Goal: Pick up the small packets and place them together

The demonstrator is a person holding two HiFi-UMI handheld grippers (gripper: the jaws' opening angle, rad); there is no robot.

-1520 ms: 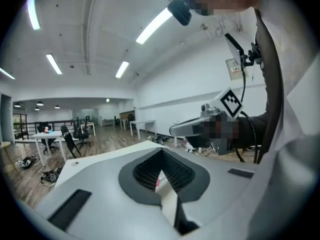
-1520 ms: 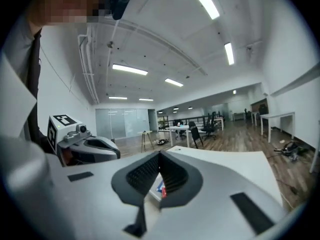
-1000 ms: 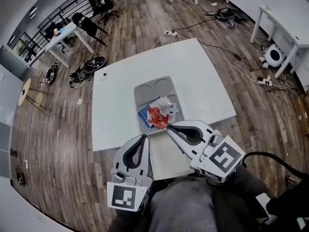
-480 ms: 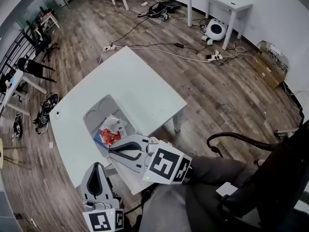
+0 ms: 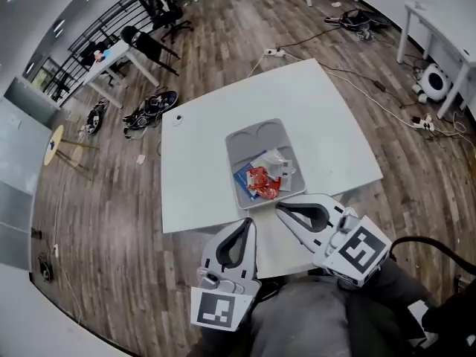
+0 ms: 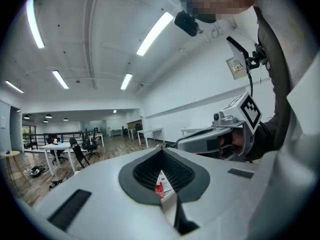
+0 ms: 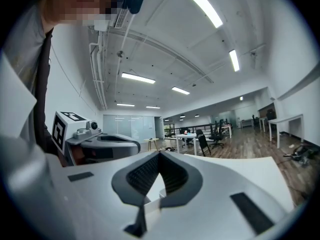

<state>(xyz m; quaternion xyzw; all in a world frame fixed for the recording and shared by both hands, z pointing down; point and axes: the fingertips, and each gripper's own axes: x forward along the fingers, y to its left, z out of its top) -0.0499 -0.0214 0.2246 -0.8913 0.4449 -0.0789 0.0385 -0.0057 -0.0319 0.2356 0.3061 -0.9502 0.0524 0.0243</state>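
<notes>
Bare surface [image 5: 199, 168] lies open left, right and beyond the tray [image 5: 256, 136]. Straight ahead of me, only the tray's rim and the heaped packets [image 5: 265, 180] block my way.

This is an open-plan office or lab. It has a wood-plank floor [image 5: 111, 222] and a white tabletop [image 5: 216, 147] at centre. Black office chairs [image 5: 141, 42] stand at eleven o'clock and white desks [image 5: 439, 21] at two o'clock. A power strip [image 5: 272, 51] trails loose cables, and long strip lights [image 7: 200, 4] run overhead.
</notes>
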